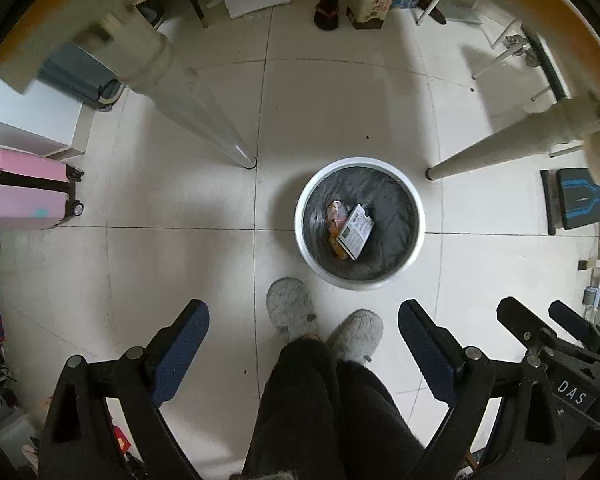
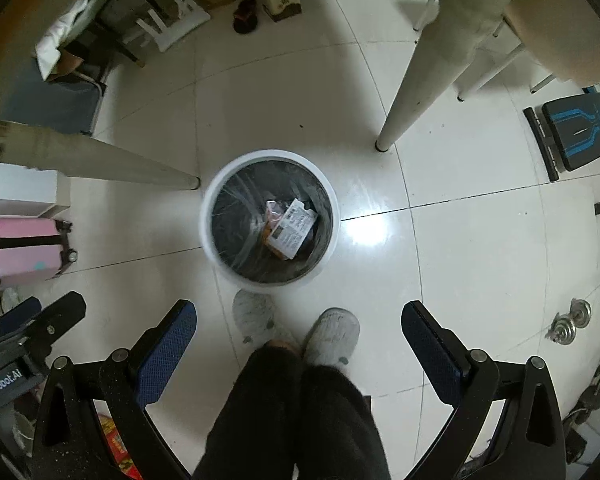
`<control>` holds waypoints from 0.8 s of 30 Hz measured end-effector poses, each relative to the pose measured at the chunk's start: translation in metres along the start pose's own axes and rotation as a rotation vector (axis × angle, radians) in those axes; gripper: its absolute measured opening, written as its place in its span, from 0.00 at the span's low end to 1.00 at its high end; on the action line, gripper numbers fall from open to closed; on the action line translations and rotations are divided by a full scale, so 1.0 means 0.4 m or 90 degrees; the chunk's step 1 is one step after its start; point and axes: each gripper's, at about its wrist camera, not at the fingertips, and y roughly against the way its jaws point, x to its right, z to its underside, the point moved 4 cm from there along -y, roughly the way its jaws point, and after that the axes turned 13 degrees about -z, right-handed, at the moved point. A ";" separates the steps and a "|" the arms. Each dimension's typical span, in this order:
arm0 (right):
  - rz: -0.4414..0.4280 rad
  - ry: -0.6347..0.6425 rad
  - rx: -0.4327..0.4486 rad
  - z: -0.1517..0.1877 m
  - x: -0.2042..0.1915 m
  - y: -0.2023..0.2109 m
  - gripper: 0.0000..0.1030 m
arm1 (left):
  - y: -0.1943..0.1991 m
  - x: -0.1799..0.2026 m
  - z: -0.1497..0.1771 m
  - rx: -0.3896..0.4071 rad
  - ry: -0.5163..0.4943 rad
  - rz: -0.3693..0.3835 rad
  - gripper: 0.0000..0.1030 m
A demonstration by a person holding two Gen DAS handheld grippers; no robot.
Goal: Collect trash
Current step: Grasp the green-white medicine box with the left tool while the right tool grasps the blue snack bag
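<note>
- Both hand-held grippers are pointing straight down at the floor, w/ the person's slippers showing between the fingers.
- Left hand-held gripper: jaws are standing wide apart, nothing between the pads, nothing held.
- Right hand-held gripper: same, spread fully, empty.
- Trash bin is sitting on the floor just beyond the slippers, between two table legs. White rim, dark liner bag.
- Trash is lying at the bottom of the bin: an orange wrapper and a printed packet resting partly on top of it. Both are well inside, nothing hanging over the rim.
- Judging by that, the drop looks done; no loose trash visible on the floor nearby in either view.
- Risks from here:
  - Table legs are standing close on both sides of the bin, so swinging a gripper sideways could be clipping one.
  - Feet are sitting near the bin, so a step fwd could be knocking it over and spilling the contents.
  - Liner looks thin and loose; reaching back in w/ open fingers could be snagging it and dragging it out.
  - Fisheye edges are blurry, so small scraps far out could be getting missed.
</note>
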 end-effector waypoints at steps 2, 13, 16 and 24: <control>-0.007 0.005 0.004 0.010 -0.031 0.074 1.00 | 0.052 -0.007 0.004 0.003 0.000 0.004 0.94; -0.056 -0.048 0.046 -0.011 -0.152 0.484 1.00 | 0.383 -0.088 -0.095 0.085 0.012 0.016 0.94; -0.075 -0.059 0.090 -0.089 -0.173 0.598 1.00 | 0.446 -0.092 -0.182 0.136 0.026 0.006 0.94; -0.061 -0.025 0.151 -0.415 -0.181 0.725 1.00 | 0.503 -0.102 -0.403 0.149 0.072 -0.010 0.94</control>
